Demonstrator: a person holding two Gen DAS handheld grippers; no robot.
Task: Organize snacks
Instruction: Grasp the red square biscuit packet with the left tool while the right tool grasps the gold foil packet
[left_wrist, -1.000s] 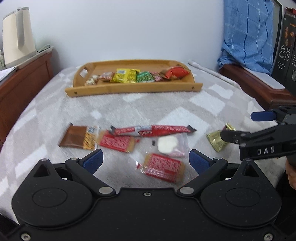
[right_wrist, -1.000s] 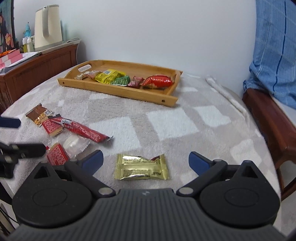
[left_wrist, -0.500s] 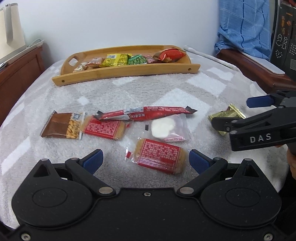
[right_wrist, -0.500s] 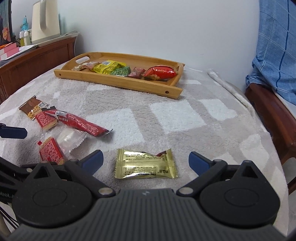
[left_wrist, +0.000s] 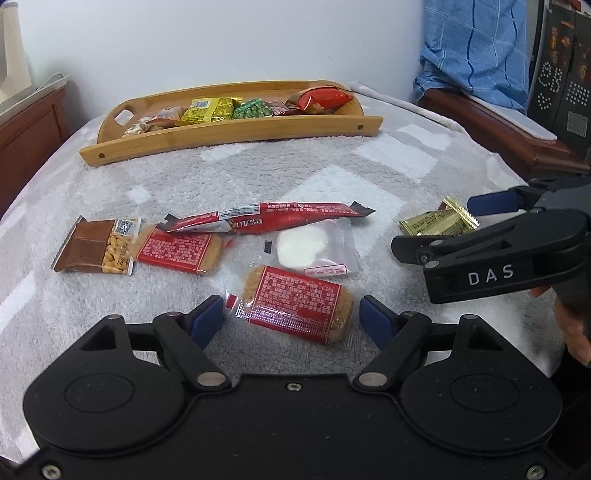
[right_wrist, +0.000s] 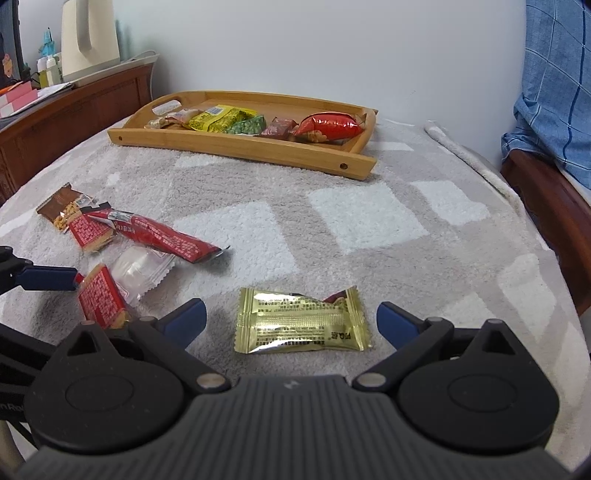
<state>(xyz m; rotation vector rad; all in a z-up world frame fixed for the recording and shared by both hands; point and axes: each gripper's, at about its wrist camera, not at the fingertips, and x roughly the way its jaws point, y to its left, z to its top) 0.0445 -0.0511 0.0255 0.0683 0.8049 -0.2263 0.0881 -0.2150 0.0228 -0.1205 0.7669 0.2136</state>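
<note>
On blanket (left_wrist: 258, 177): 6 loose snacks; L hand-held gripper (left_wrist: 291, 319) closing, R (right_wrist: 291, 325) wide, nothing gripped.

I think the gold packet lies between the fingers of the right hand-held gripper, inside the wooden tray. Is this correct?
Not quite. The gold packet lies between the right hand-held gripper fingers, but on the grey towel, not inside the wooden tray, as the right wrist view shows.

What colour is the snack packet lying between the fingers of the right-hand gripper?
Shiny gold, with a dark red corner; the gold packet shows best in the right wrist view.
</note>
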